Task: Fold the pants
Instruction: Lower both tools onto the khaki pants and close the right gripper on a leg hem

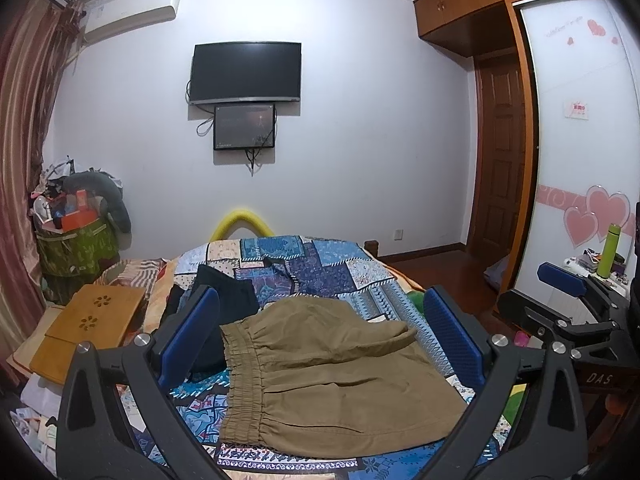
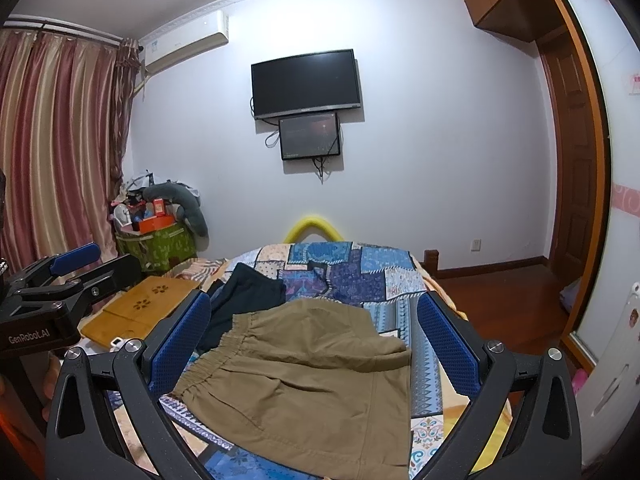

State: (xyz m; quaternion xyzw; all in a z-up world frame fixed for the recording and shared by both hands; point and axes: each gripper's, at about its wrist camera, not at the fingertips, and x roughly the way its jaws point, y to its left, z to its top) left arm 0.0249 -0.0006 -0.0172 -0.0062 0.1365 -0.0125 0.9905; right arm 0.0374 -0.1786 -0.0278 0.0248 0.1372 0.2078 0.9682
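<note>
Khaki pants (image 1: 332,376) lie folded into a compact stack on the patchwork bedspread (image 1: 320,268), elastic waistband to the left. They also show in the right wrist view (image 2: 316,376). My left gripper (image 1: 320,340) is open and empty, held above the pants with its blue pads wide apart. My right gripper (image 2: 316,344) is open and empty too, above the same pants. The right gripper shows at the right edge of the left wrist view (image 1: 568,292); the left gripper shows at the left edge of the right wrist view (image 2: 68,272).
A dark garment (image 1: 224,292) lies on the bed behind the pants. A wooden lap tray (image 1: 88,328) sits at the bed's left. A green bin of clutter (image 1: 76,236) stands by the curtain. A nightstand with a green bottle (image 1: 610,248) is on the right.
</note>
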